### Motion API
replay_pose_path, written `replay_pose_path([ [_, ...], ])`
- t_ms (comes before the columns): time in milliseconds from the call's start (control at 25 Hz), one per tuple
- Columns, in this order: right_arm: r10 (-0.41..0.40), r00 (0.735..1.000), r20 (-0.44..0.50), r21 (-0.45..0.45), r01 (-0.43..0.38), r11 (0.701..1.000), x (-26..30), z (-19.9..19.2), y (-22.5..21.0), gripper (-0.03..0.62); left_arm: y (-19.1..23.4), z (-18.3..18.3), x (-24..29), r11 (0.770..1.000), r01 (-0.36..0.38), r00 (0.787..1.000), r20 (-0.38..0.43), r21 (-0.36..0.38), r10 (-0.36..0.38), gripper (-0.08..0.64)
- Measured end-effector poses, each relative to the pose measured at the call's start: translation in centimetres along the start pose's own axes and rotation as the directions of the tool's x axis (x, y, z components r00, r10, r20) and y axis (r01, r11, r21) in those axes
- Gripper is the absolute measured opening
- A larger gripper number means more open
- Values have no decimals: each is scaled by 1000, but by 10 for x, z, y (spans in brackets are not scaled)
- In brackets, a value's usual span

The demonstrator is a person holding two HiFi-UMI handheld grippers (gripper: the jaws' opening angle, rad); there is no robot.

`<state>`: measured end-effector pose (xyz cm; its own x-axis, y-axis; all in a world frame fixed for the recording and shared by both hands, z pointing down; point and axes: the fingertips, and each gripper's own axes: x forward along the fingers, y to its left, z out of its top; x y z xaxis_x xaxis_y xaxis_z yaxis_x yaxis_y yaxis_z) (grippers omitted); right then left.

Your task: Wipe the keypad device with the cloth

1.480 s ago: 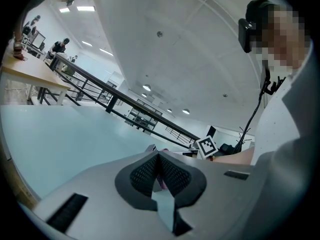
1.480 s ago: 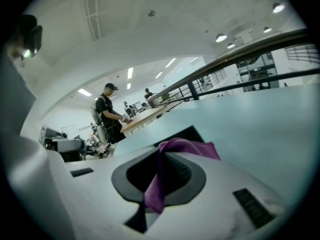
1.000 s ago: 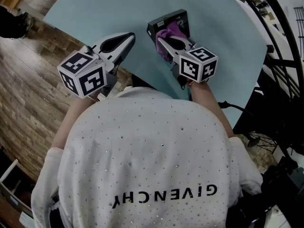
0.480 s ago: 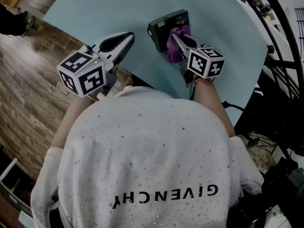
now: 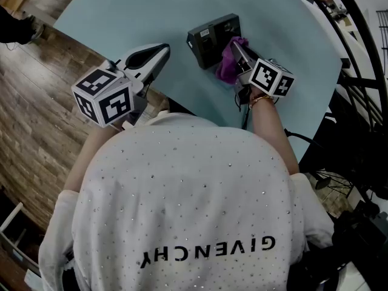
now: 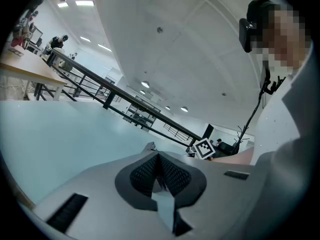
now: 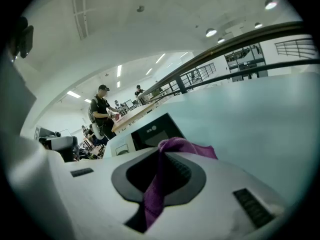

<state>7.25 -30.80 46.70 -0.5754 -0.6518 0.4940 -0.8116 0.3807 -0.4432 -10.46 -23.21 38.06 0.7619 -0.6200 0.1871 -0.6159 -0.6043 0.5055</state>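
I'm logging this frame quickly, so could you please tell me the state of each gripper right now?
Left gripper: closed, fingers together, holding nothing.
Right gripper: closed on the purple cloth.

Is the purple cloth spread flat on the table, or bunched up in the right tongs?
Bunched up: the cloth is crumpled, pinched in the shut right tongs beside the keypad device.
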Motion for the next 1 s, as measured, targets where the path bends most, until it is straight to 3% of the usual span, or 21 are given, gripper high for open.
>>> replay_pose_path([
  [440, -14, 998, 65, 173, 2, 985, -5, 3, -22, 26, 4, 0, 9, 1000, 9, 1000, -7, -5, -9, 0],
  [680, 113, 992, -55, 16, -112, 994, -1, -19, 27, 26, 2, 3, 14, 1000, 20, 1000, -16, 11, -20, 0],
  [1000, 231, 948, -219, -146, -266, 953, 1, -53, 91, 26, 0, 1, 14, 999, 39, 999, -11, 2, -39, 0],
])
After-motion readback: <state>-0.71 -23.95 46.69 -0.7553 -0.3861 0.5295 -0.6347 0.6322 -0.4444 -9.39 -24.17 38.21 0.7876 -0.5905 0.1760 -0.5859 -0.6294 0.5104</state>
